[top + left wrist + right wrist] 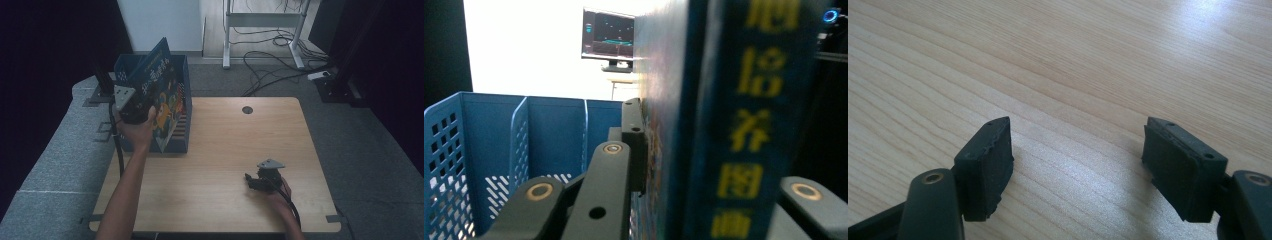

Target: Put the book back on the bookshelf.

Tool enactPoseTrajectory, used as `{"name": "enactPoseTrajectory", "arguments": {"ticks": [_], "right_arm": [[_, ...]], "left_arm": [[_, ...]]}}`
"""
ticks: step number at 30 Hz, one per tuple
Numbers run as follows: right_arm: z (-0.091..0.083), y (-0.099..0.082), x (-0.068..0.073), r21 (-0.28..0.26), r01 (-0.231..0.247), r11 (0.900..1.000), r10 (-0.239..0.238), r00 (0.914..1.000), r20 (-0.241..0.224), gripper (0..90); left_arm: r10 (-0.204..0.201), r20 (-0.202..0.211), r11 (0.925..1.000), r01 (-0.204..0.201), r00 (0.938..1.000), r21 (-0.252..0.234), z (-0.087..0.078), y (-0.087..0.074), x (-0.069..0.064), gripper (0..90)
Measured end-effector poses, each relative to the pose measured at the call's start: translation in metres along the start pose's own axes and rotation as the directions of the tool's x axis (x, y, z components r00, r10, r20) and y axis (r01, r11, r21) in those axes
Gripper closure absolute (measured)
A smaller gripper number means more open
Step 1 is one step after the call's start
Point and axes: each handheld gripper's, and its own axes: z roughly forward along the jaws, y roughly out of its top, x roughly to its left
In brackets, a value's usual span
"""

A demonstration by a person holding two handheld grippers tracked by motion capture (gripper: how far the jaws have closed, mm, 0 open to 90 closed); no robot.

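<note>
A dark blue book (162, 92) with a colourful cover stands tilted in a blue perforated file rack (181, 146) at the table's far left. My left gripper (142, 102) is shut on the book near its upper edge. In the left gripper view the book's spine (744, 120) with yellow characters sits between the jaws. One finger (633, 145) presses on its cover, and the rack's dividers (519, 145) lie to the left. My right gripper (252, 181) rests low over the wooden table (225, 140) at the front right, open. Nothing lies between its pads (990, 160).
A round cable hole (247, 109) marks the table's far edge. Behind the table stand a white desk frame (265, 20) and loose cables (280, 65) on the floor. A lit monitor (608, 37) shows beyond the rack. Bare wood (1073, 60) lies ahead of the right gripper.
</note>
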Motion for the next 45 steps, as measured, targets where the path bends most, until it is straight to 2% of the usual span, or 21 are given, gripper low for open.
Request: {"name": "enactPoseTrajectory", "arguments": {"ticks": [13,19,25,28,34,38,45], "right_arm": [[0.0,0.0,0.0,0.0,0.0,1.0,0.0,1.0,0.0,27.4],[0.0,0.0,0.0,-0.001,0.001,1.0,-0.001,1.0,0.001,27.4],[0.0,0.0,0.0,-0.002,0.0,1.0,0.0,1.0,0.003,27.5],[0.0,0.0,0.0,-0.001,-0.001,1.0,0.001,1.0,0.003,27.6],[0.0,0.0,0.0,-0.003,-0.002,1.0,0.002,1.0,0.006,27.8],[-0.001,-0.001,0.0,-0.003,-0.001,1.0,0.001,1.0,0.005,27.8],[-0.001,-0.001,0.0,-0.002,0.0,1.0,0.0,1.0,0.005,28.0]], "left_arm": [[0.002,-0.023,0.9999,-0.003,0.9997,-0.015,0.015,0.005,0.003,82.4],[0.025,-0.027,0.9997,-0.025,0.9993,-0.007,0.023,0.007,0.0,82.4],[0.025,-0.03,0.9996,-0.025,0.9992,-0.01,0.029,0.006,-0.005,82.4],[0.046,-0.027,0.9985,-0.046,0.9986,-0.028,0.031,0.005,-0.01,82.4],[0.053,-0.04,0.9983,-0.054,0.9978,-0.02,0.041,0.002,-0.014,82.4],[0.096,-0.066,0.9945,-0.098,0.9932,-0.037,0.045,-0.003,-0.018,82.3],[0.059,-0.058,0.998,-0.06,0.9966,-0.018,0.059,-0.009,-0.016,82.3]]}}
